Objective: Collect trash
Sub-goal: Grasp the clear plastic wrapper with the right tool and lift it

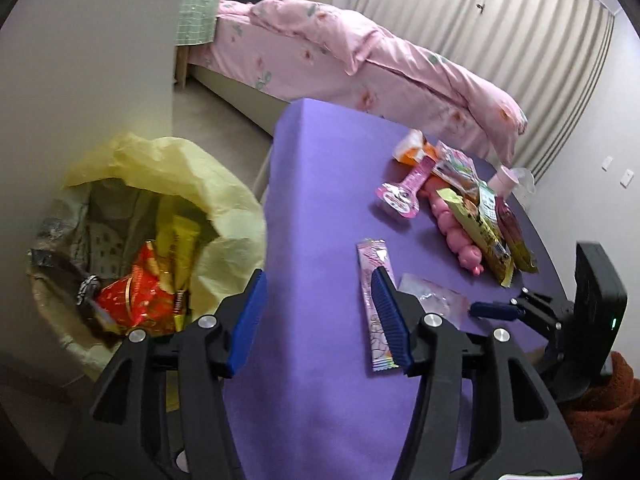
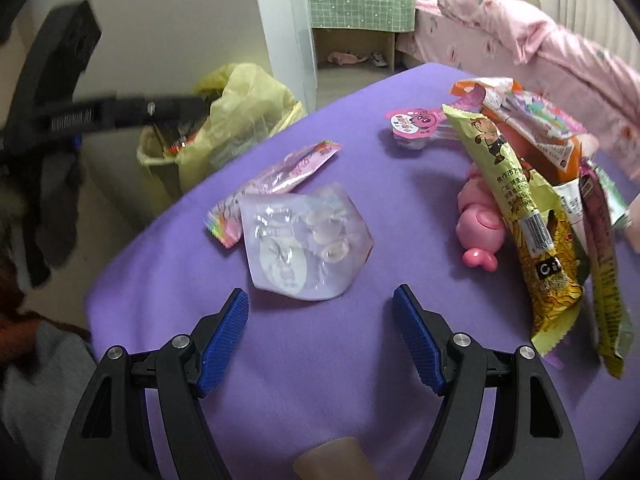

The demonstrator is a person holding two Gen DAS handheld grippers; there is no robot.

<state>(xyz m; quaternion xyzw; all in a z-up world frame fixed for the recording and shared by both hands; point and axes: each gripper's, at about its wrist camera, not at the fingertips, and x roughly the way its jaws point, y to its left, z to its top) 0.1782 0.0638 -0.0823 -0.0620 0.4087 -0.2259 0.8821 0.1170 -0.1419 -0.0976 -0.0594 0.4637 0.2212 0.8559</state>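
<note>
Left claw (image 1: 320, 300) tilted down, jaws apart, empty, beside bin (image 1: 224, 184)

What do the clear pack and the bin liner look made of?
Clear pack: likely thin glossy plastic film; it is see-through with bright glints. Bin liner: apparently thin matte yellow plastic; crumpled, translucent folds over the rim.

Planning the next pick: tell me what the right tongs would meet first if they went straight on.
Probably the clear plastic packet, lying flat on the purple table just ahead of the open right tongs; depth is uncertain.
</note>
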